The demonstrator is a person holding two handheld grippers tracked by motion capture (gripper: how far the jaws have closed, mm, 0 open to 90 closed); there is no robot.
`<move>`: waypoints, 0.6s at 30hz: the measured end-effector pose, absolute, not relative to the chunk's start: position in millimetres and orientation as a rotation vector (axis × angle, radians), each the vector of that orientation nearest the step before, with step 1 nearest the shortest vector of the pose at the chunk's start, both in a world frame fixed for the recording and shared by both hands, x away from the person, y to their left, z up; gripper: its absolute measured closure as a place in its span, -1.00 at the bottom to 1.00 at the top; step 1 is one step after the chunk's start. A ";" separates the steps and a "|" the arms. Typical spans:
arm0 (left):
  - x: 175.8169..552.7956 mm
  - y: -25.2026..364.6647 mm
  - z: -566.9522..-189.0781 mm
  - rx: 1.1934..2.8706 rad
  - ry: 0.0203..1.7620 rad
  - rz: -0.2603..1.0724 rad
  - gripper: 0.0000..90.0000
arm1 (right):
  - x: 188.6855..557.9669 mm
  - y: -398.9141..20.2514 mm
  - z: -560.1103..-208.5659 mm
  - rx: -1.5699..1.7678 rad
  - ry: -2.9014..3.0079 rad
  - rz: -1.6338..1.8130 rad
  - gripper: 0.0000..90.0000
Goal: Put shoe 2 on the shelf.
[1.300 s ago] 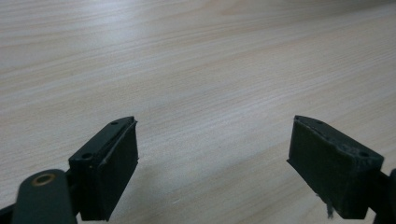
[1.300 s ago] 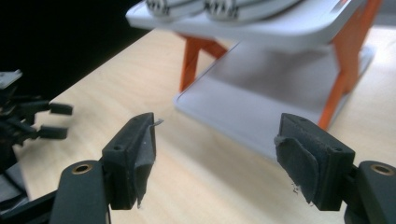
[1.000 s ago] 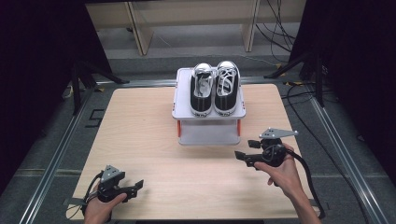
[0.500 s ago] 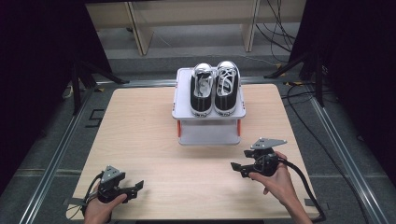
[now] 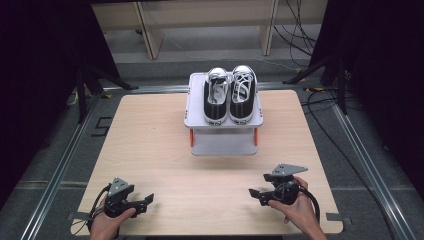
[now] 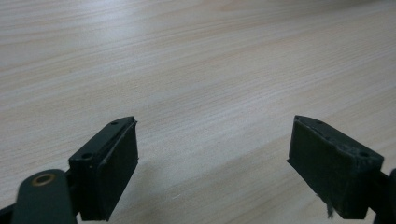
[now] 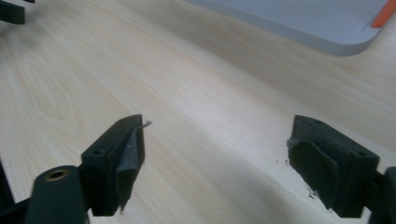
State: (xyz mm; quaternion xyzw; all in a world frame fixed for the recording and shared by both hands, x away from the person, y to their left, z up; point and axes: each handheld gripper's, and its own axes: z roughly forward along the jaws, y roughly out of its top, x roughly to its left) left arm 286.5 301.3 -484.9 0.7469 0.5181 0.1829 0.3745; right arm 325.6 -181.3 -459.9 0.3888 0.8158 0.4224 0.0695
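High view shows two tools low at the tabletop's near edge, one in each hand: the left tool (image 5: pixel 146 200) by the near left corner, the right tool (image 5: pixel 255 194) toward the near right corner. Both stand wide and hold nothing; in each gripper view the two black jaws are far apart with bare wood between them. That reads as a resting posture, hands parked clear of the work.

Further out, a small grey two-tier rack (image 5: pixel 196 117) sits at the middle of the far edge, its bottom tier (image 7: pixel 299 21) just ahead of the right tool. On its upper tier stand two black-and-white sneakers (image 5: pixel 229 92), side by side and touching, toes pointing to the far edge; likely stowed there as a pair.
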 end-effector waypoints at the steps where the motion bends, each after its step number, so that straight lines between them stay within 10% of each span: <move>1: 286.6 301.0 -484.9 1.912 1.327 0.469 -0.66 | 324.6 -181.2 -461.4 1.143 2.460 1.274 -0.61; 18: 286.6 300.4 -484.9 1.930 1.325 0.467 -0.66 | 303.1 -167.9 -472.6 1.113 2.535 1.219 -0.62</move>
